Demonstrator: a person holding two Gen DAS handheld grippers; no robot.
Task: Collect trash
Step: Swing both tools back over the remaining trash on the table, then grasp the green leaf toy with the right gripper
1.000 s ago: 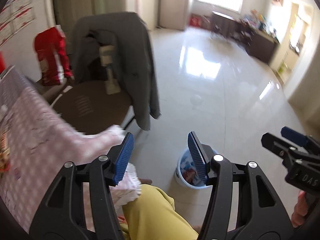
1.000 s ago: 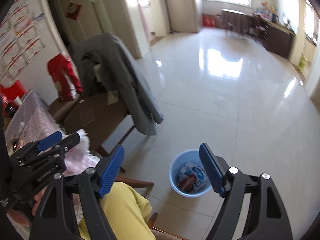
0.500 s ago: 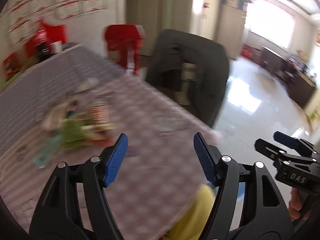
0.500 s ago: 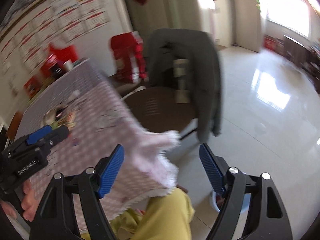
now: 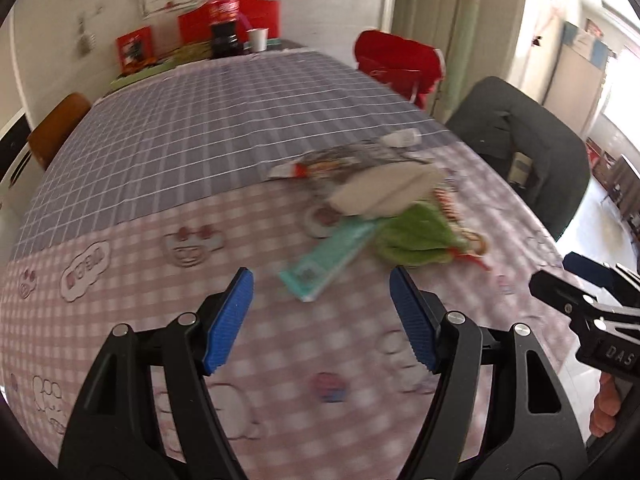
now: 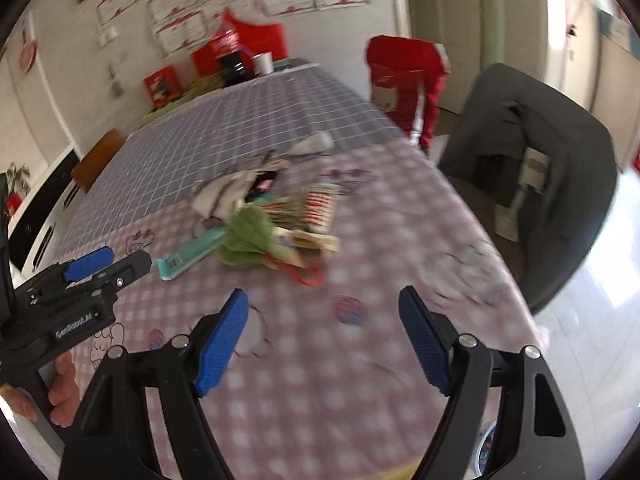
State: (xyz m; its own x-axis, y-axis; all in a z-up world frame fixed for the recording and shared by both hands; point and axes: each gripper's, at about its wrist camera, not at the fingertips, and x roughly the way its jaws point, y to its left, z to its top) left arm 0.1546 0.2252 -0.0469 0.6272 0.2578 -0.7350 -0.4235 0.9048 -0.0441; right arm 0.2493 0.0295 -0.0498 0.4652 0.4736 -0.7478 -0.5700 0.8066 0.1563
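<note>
Gaping empty, both: left gripper, jaws just widened; right gripper; bin rim right view only.

— How are the grippers built?
— The left gripper is made of black plastic arms with cut-out slots and silver screw heads; ribbed blue pads are fitted on its fingers. The right gripper is built the same way.
— Are any markings seen?
— White lettering, "DAS", is read on the right gripper's side in the left view. A longer white word on the left gripper's side is too blurred to be read.
</note>
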